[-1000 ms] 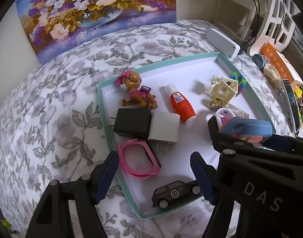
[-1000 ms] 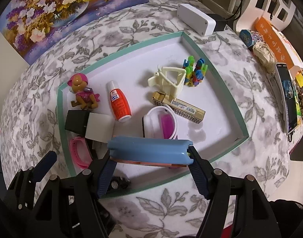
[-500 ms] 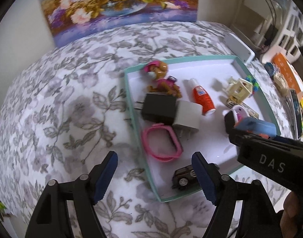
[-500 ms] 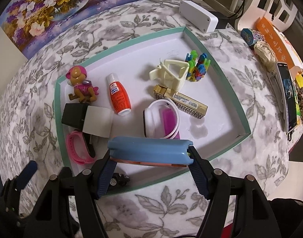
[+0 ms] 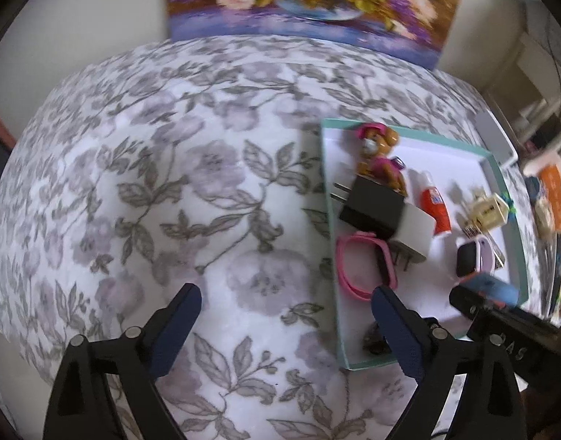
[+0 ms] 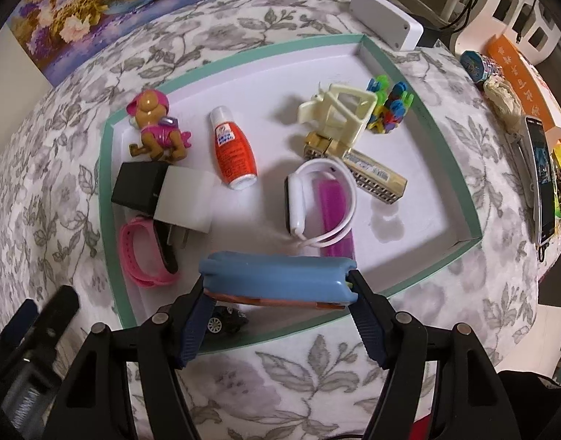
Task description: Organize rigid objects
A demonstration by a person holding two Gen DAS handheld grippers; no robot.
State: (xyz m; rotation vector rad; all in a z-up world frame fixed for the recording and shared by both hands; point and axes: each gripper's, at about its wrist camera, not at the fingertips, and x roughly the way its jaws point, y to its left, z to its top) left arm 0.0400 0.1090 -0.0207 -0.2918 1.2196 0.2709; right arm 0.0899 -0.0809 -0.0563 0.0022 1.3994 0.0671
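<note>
- Jaws of the right gripper (image 6: 278, 306) are clamped on the two ends of a long blue plastic block with an orange underside (image 6: 276, 280), held level above the near edge of a shallow white tray with a teal rim (image 6: 432, 108).
- Jaws of the left gripper (image 5: 282, 324) stand wide apart with nothing between them, over the floral grey-and-white cloth of the desk (image 5: 177, 168), just left of the tray.
- In the tray, far left corner: a brown toy puppy in a pink outfit (image 6: 153, 128).
- Beside the puppy lies an orange glue bottle with a white cap (image 6: 232, 150).
- A black plug adapter (image 6: 139, 185) touches a white plug adapter (image 6: 186, 201); the white one's prongs rest on a pink rubber wristband (image 6: 142, 256).
- A white smart band (image 6: 319, 201) lies mid-tray over a purple comb-like bar (image 6: 339, 216).
- A gold harmonica (image 6: 372, 176) lies partly under a cream plastic frame toy (image 6: 342, 113), with a cluster of coloured plastic pieces (image 6: 388, 104) just beside that.
- A small black toy car (image 6: 225, 321) sits at the tray's near edge, partly hidden beneath the held block.
- Outside the tray: a white rectangular box (image 6: 385, 24) near the far corner, a flower painting (image 5: 309, 3) against the wall.
</note>
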